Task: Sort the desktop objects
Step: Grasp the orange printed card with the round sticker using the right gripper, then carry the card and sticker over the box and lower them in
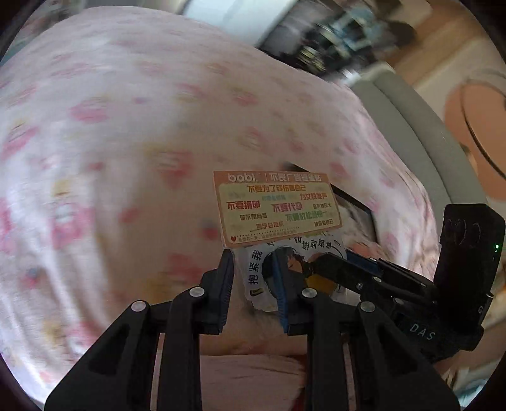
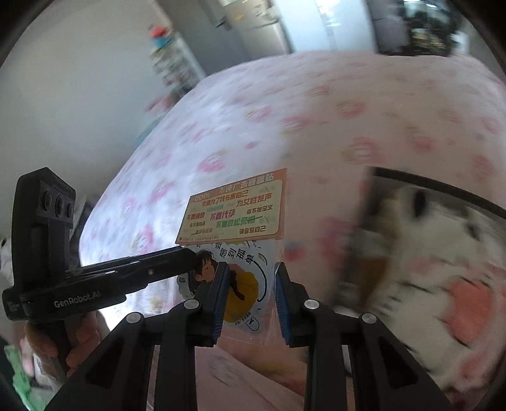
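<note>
The sticker sheet (image 1: 278,208) hangs in the air above the pink patterned bed (image 1: 110,126), pinched at opposite edges by both grippers. The left gripper (image 1: 254,284) and right gripper (image 2: 251,291) each have fingers pressed onto the thin sheet. Pulling apart could tear it; easing grip could drop it.

— What kind of place is this?
— A home. See the soft pink cloth with little pink and yellow prints (image 2: 363,126), and the tall silver metal fridge (image 2: 256,22) behind.
</note>
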The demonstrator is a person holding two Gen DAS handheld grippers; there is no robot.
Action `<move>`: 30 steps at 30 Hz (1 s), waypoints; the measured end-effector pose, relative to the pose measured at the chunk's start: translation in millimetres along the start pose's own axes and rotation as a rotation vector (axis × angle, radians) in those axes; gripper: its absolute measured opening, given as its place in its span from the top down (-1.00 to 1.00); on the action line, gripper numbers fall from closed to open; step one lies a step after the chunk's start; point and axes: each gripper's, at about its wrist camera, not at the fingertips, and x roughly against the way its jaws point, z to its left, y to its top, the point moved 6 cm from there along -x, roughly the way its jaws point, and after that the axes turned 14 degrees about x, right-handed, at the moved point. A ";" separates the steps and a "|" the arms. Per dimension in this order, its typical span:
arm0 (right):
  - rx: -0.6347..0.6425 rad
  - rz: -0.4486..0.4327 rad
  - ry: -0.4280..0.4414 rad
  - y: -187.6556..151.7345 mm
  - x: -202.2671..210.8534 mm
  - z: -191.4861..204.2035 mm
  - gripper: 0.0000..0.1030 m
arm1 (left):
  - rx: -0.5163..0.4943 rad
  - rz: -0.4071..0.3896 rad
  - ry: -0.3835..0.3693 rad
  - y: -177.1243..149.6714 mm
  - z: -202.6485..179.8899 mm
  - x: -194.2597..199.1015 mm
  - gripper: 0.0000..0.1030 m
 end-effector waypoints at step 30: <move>-0.192 -0.032 -0.184 -88.4 51.1 -161.2 0.52 | -0.260 0.158 0.081 -65.2 -156.1 -142.5 0.45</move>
